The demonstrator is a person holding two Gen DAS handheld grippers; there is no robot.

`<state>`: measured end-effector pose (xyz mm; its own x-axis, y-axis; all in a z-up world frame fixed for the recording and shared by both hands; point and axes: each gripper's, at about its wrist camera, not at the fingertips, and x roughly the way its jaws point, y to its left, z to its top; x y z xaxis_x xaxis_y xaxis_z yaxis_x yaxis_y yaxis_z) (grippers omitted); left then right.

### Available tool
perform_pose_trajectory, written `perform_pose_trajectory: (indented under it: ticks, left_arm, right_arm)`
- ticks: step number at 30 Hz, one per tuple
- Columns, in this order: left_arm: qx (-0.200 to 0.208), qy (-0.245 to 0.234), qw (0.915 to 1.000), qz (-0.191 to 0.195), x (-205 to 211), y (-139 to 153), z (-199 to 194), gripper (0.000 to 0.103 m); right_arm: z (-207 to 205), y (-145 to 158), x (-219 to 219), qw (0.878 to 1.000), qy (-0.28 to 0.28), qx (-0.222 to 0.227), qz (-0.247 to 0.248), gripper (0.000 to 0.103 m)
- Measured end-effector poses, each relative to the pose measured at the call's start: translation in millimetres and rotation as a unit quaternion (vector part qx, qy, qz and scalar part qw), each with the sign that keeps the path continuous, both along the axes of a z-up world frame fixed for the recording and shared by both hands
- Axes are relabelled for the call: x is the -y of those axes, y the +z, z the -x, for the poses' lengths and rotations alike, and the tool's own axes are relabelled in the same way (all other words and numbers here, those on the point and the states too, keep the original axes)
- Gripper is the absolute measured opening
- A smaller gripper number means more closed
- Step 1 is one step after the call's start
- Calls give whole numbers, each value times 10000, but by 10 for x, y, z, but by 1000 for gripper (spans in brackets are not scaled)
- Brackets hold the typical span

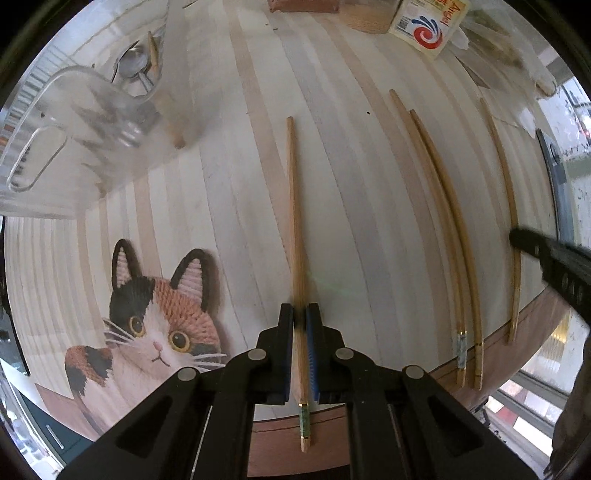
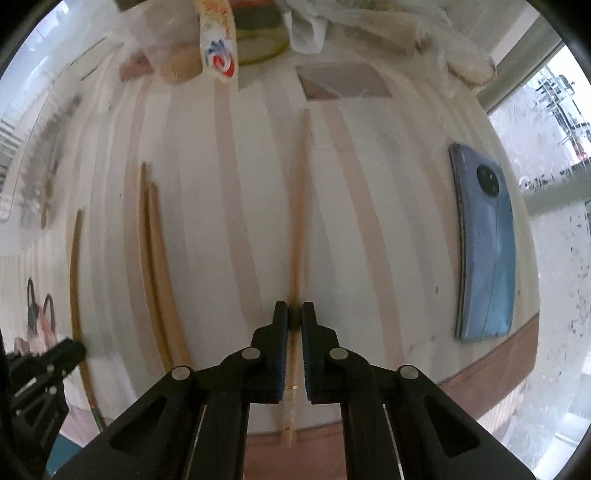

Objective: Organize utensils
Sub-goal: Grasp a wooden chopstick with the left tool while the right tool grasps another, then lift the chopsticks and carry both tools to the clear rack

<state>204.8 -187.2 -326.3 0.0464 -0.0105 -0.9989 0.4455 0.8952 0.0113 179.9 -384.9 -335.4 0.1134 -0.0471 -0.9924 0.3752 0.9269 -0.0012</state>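
Note:
My left gripper (image 1: 299, 314) is shut on a wooden chopstick (image 1: 295, 229) that lies along the striped table mat. Two more chopsticks (image 1: 443, 229) lie side by side to its right. A further chopstick (image 1: 508, 206) lies at the far right, with my right gripper's finger (image 1: 546, 254) over it. In the right wrist view my right gripper (image 2: 294, 314) is shut on that chopstick (image 2: 299, 206). The pair (image 2: 157, 266) and the left chopstick (image 2: 77, 280) lie to its left. A clear plastic utensil holder (image 1: 92, 122) with a spoon (image 1: 133, 62) inside stands at the upper left.
A blue phone (image 2: 487, 243) lies face down on the right of the mat. A soap box (image 1: 428, 29) and bags crowd the far edge. A cat picture (image 1: 155, 317) is printed on the mat's near left. The table's front edge (image 1: 280, 435) is close.

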Motion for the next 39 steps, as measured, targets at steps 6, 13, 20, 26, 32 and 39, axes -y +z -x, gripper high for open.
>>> perform_pose_trajectory:
  ticks: [6,13,20,26,32,39]
  left_arm:
    - [18,-121,9999,-19,25,-6,-27,6]
    - [-7,-191,9998,-44,99,5,-71,7]
    - [45,-314,9995,-50,160,9,-75,5]
    - [272,-497,9984,-92,213,59,-54,4]
    - [752,-662,9949,116,314,444,-44,4]
    - [1208,-671,9889,554,372,1039,-173,4]
  right_arm:
    - [364,-22,-122,9990,-29,-321,-302,7]
    - [365,-29,-71,9979,-221,-461,-391,13]
    - [252,-16,-183,9988,-128,-436,-168,16]
    - [403,20,-213,9986,-452,-214,-145,7]
    - [545,217,-121,9974,-652,49,-298,7]
    - [532,773,-51,9956,-673,556,-335,7]
